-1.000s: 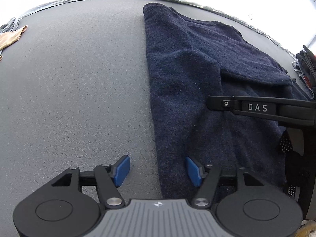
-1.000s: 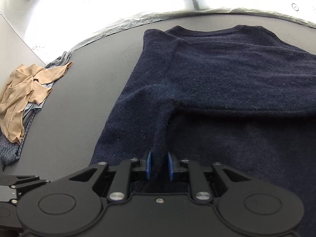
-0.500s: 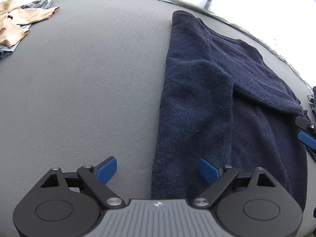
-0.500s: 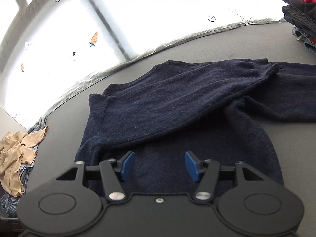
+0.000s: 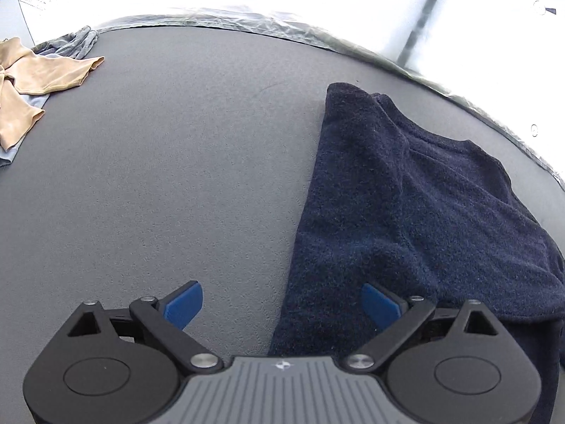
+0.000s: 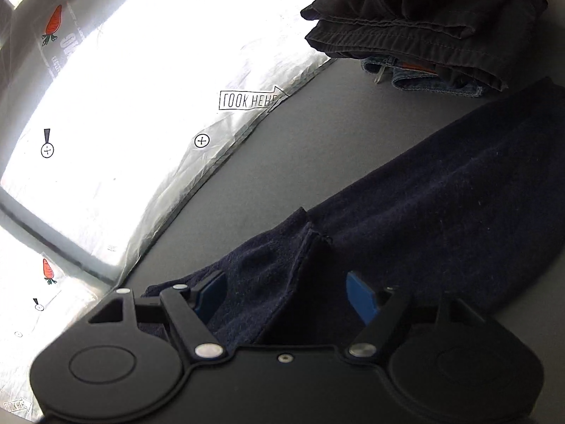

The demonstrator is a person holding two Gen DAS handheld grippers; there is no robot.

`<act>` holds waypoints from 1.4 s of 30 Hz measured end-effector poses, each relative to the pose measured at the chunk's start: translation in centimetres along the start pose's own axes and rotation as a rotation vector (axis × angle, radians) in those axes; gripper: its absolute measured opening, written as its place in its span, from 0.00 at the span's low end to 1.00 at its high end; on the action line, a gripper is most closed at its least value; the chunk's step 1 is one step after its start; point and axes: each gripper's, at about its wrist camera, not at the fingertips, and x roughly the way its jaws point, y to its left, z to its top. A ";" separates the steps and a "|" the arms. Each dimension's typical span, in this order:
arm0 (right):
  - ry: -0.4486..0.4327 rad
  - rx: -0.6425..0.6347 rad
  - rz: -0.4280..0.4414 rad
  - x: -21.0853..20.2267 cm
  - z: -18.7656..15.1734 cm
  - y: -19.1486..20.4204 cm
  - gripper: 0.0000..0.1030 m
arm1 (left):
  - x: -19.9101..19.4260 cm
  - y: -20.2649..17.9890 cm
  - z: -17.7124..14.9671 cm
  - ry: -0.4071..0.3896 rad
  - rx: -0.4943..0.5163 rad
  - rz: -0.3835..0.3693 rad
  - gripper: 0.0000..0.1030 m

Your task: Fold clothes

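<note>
The navy sweater (image 5: pixel 406 219) is lying flat on the grey tabletop (image 5: pixel 169 183), partly folded, with one panel lying doubled over the body of the garment. In the left wrist view its long straight edge is running away from the camera toward the tabletop's far rim.

The left gripper (image 5: pixel 282 304) is hovering at the near end of that edge. Its jaws are standing wide apart and are gripping nothing: one blue pad (image 5: pixel 183 304) is sitting over bare tabletop just beside the sweater, while the other is sitting over the sweater's cloth. Whether either pad is touching the surface cannot be told.

The right gripper (image 6: pixel 286 296) is positioned over another part of the sweater, where a seam and a raised fold of cloth are showing. Its jaws are likewise spread wide, with navy cloth lying between and beneath them but not clamped.

Beyond the sweater in the right wrist view, a stack of folded dark clothes (image 6: pixel 423 21) is resting on the tabletop, with blue denim (image 6: pixel 434 77) showing beneath it and a red item at the very top. Well apart from the sweater, toward the far left corner in the left wrist view, a tan garment (image 5: pixel 31 81) is lying crumpled over a grey one (image 5: pixel 70 44). A white printed sheet (image 6: pixel 141 106) bearing carrot pictures is bordering the tabletop's rim.
</note>
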 end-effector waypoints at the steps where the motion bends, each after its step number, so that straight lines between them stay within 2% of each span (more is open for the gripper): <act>1: 0.008 -0.003 -0.002 0.9 0.5 -0.1 0.72 | 0.5 -0.6 0.2 0.009 0.020 0.014 0.94; 3: 0.015 -0.039 -0.052 2.5 0.9 -0.1 0.66 | 1.5 -1.9 0.4 0.026 0.059 0.031 0.94; 5: 0.019 -0.066 -0.088 3.8 1.2 -0.2 0.54 | 2.1 -2.7 0.2 0.038 0.087 0.042 0.94; 9: 0.010 -0.108 -0.100 4.8 0.8 0.1 0.48 | 3.2 -2.8 -0.5 0.055 0.065 0.055 1.00; 10: 0.016 -0.118 -0.096 4.9 0.8 0.2 0.47 | 3.3 -2.7 -0.5 0.058 0.062 0.051 1.00; 12: 0.037 -0.106 -0.070 5.2 1.1 0.2 0.39 | 3.3 -2.6 -0.3 0.063 0.062 0.047 1.00; 14: 0.058 -0.029 -0.026 5.4 1.1 -0.2 0.18 | 3.4 -2.7 -0.2 0.067 0.066 0.051 1.00; 16: 0.076 0.049 0.020 5.6 1.1 -0.7 0.11 | 3.4 -2.7 -0.2 0.067 0.068 0.049 1.00; 20: 0.048 0.247 0.182 4.7 0.9 -1.6 0.09 | 3.2 -2.7 -0.5 0.049 0.071 0.047 1.00; 22: 0.054 0.357 0.316 4.0 0.7 -1.8 0.09 | 3.2 -2.6 -0.4 0.065 0.082 0.037 1.00; 25: 0.104 0.383 0.481 3.1 0.3 -0.3 0.09 | 3.1 -2.4 -0.1 0.093 0.095 0.022 1.00; 27: 0.153 0.356 0.545 2.4 -0.8 1.6 0.09 | 2.8 -1.8 -0.1 0.112 0.064 0.013 1.00; 29: 0.209 0.396 0.615 2.2 -2.3 2.6 0.09 | 1.8 -0.7 -0.8 0.121 0.005 -0.011 1.00; 33: 0.356 0.739 0.784 2.9 -8.9 2.3 0.09 | -0.3 0.9 -3.0 0.123 -0.025 -0.028 1.00; 34: 0.397 0.797 0.786 3.0 -10.7 2.2 0.09 | -0.8 1.2 -3.6 0.121 -0.021 -0.027 1.00; 39: 0.574 0.761 0.683 1.3 -16.3 3.1 0.09 | -3.6 2.8 -6.6 0.112 -0.002 -0.022 1.00; 42: 0.608 0.694 0.694 -0.1 -17.4 4.5 0.09 | -4.9 3.7 -7.8 0.099 -0.004 -0.030 1.00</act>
